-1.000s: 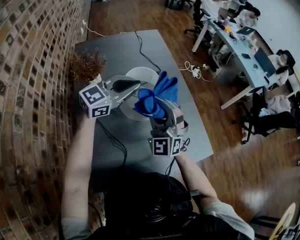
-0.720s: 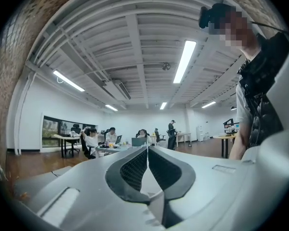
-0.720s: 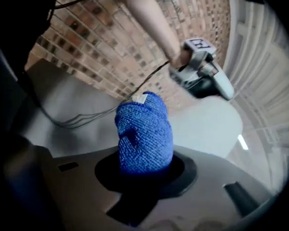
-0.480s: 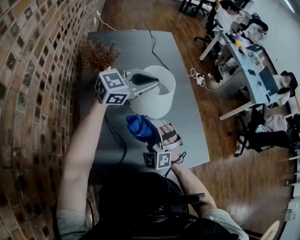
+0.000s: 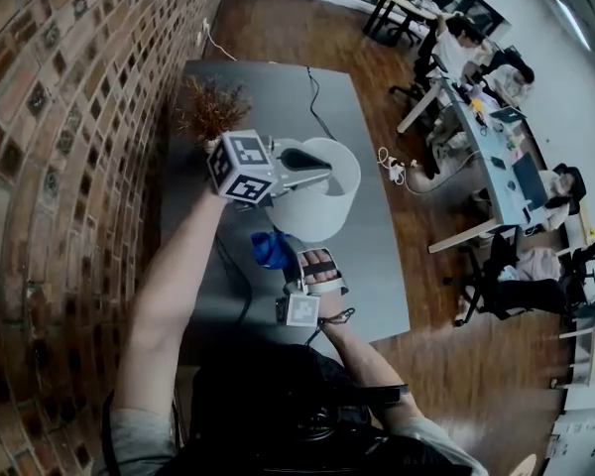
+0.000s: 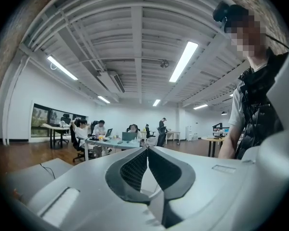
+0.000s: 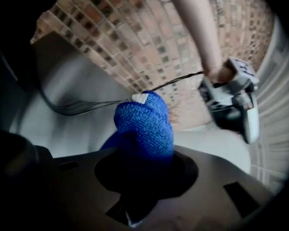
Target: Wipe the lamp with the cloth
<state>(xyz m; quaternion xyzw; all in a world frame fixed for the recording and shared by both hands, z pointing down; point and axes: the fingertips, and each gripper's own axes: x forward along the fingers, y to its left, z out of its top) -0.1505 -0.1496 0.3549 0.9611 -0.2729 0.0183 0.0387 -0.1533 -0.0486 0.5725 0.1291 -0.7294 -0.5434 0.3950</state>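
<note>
Right gripper view: right tool [image 7: 142,170] is clamped on the blue cloth [image 7: 144,124]. The cloth is bunched into a fat wad that bulges out past the jaws, w/ a small white tag at its far end. Past the wad lies the grey bench [image 7: 72,95] w/ a black cable [image 7: 86,107] running across it, then the brick wall [image 7: 149,37]. At right of that view the left tool [image 7: 231,105] shows on a bare forearm, above a pale curved surface that is prob. the lamp's shade, though the pic is too blurred to be sure.

Left gripper view: its jaws are pressed together, ribbed pads meeting at the tips. Beyond them is an open office w/ strip lights and people [image 6: 101,129] seated at desks.

Head view: the left tool lies about level across the top rim of the lamp [image 5: 322,211], a white drum shade standing on the bench. The right tool sits lower and nearer the person, holding the cloth just beside the shade's near side. A dried plant [image 5: 210,109] stands on the bench btwn lamp and wall. Right of the bench is wood floor [image 5: 436,315].
</note>
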